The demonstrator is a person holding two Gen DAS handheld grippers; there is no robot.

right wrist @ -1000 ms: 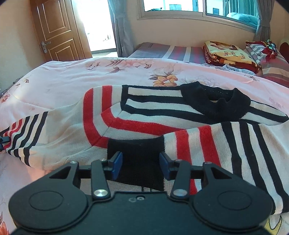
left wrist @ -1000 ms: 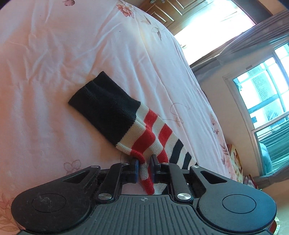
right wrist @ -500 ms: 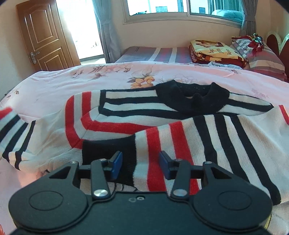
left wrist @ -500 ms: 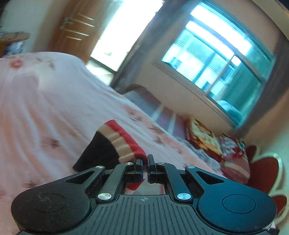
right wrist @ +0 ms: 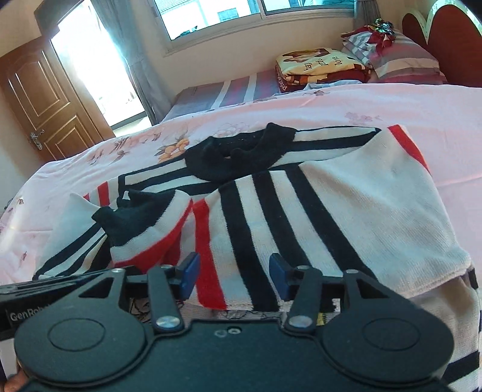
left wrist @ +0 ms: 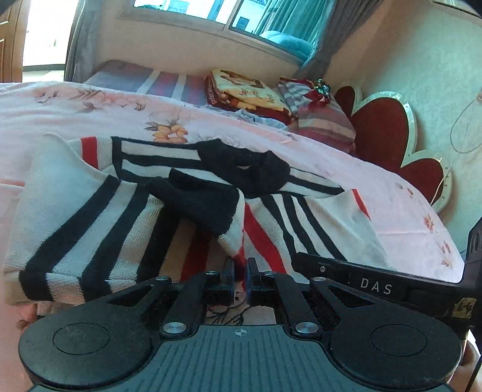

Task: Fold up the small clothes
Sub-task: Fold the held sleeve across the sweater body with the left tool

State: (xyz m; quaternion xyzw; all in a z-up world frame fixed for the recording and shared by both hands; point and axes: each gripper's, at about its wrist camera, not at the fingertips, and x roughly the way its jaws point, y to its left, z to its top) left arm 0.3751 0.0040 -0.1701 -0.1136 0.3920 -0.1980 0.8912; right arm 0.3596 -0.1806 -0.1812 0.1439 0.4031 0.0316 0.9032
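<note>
A sweater (left wrist: 90, 211) striped in white, black and red, with a black collar (left wrist: 250, 169), lies spread on the pink floral bedsheet (left wrist: 75, 117). My left gripper (left wrist: 240, 268) is shut on the edge of its left sleeve, whose black cuff (left wrist: 205, 205) is draped over the sweater's body. The same cuff (right wrist: 135, 220) shows at the left of the right wrist view. My right gripper (right wrist: 235, 271) hovers low over the right sleeve (right wrist: 346, 205), which is folded across the body. Its jaws are opening, with the striped fabric lying between them and the pads not pressing it.
Folded blankets (right wrist: 319, 66) and striped pillows (right wrist: 400, 57) are stacked at the bed's head, by a red headboard (left wrist: 382, 135). A wooden door (right wrist: 45, 102) stands far left, a window (right wrist: 241, 12) behind. The right gripper's body (left wrist: 376, 286) lies close beside my left gripper.
My left gripper has swung the sleeve from the bare sheet over onto the sweater's body. The right gripper has shifted right along the folded sleeve and its jaws have widened.
</note>
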